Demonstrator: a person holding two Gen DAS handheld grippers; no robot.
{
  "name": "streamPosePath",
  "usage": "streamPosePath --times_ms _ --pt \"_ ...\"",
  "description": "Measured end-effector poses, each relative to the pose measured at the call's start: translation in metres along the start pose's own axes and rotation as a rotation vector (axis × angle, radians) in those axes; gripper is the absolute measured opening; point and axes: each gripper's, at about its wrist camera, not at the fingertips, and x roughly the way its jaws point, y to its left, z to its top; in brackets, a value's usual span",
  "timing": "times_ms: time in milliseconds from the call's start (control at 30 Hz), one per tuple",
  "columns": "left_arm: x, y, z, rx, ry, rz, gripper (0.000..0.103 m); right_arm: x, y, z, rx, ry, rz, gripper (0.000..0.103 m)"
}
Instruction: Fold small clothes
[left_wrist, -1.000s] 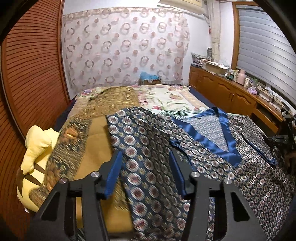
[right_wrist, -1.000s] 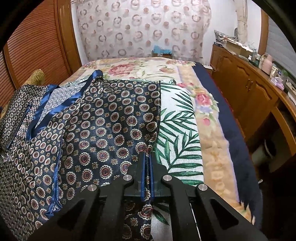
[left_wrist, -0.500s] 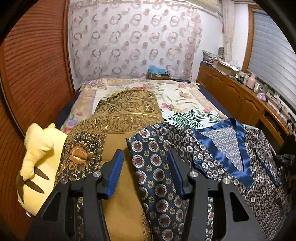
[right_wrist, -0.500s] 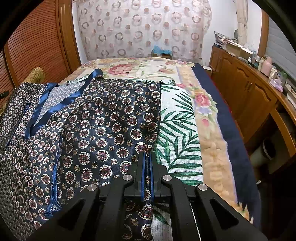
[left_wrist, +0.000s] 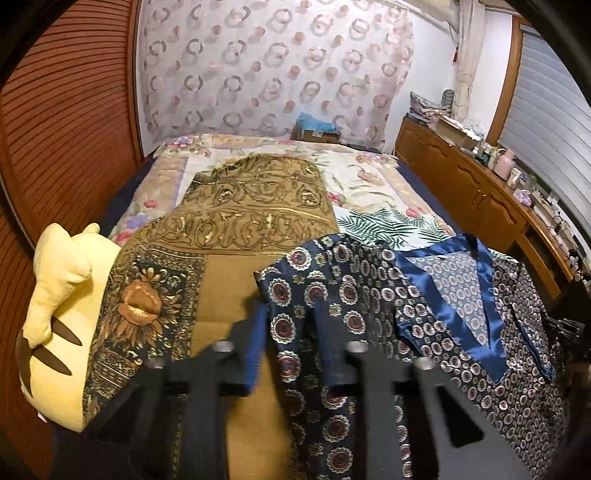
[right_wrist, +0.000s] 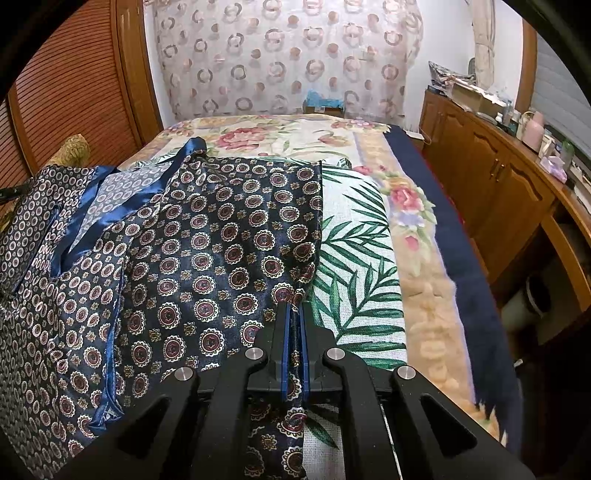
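We have the shirt (right_wrist: 207, 258) spread on the bed (right_wrist: 373, 236), collar (left_wrist: 476, 295) side away from us. Right gripper (right_wrist: 293, 332) stays clamped on the shirt's right edge, jaws narrow with cloth pinched between them; nothing changed there over the last second.

The change is on the left. Left gripper (left_wrist: 288, 332) has slid left along the shirt, from over its middle to its left sleeve edge, next to the gold cloth (left_wrist: 236, 229). Its fingers are blurred now and look closer together than a second ago, with the sleeve edge between them, so we judge it is closing on the fabric; grip not confirmed yet.

The yellow plush (left_wrist: 59, 288) sits further left of the shirt, well apart from it.

Meaning: both side edges nearly held, so we reckon the first fold of the shirt is about to start.
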Motion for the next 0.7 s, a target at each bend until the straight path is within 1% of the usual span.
streamPosePath --times_ms 33,133,233,300,400,500,700 --pt "0.000 -0.002 0.000 0.006 0.000 -0.005 0.007 0.000 0.000 0.000 0.000 0.000 0.000 0.005" --pt "-0.006 -0.013 -0.003 0.048 -0.013 -0.013 0.004 0.000 0.001 0.000 0.001 0.000 0.000 0.005" --pt "-0.017 -0.025 -0.007 0.085 -0.041 -0.027 0.003 0.000 0.002 0.002 -0.007 0.002 -0.007 0.006" --pt "-0.025 -0.035 -0.011 0.108 -0.056 -0.036 0.003 0.003 0.007 0.006 -0.046 0.016 -0.034 0.009" --pt "-0.033 -0.047 -0.016 0.140 -0.075 -0.053 0.003 0.011 0.009 0.022 -0.074 0.065 -0.027 0.011" --pt "-0.036 -0.057 -0.021 0.166 -0.076 -0.079 0.002 0.024 0.010 0.039 -0.097 0.088 -0.028 0.011" --pt "-0.043 -0.069 -0.027 0.190 -0.086 -0.107 0.002 0.046 0.002 0.067 -0.056 0.118 0.003 0.011"
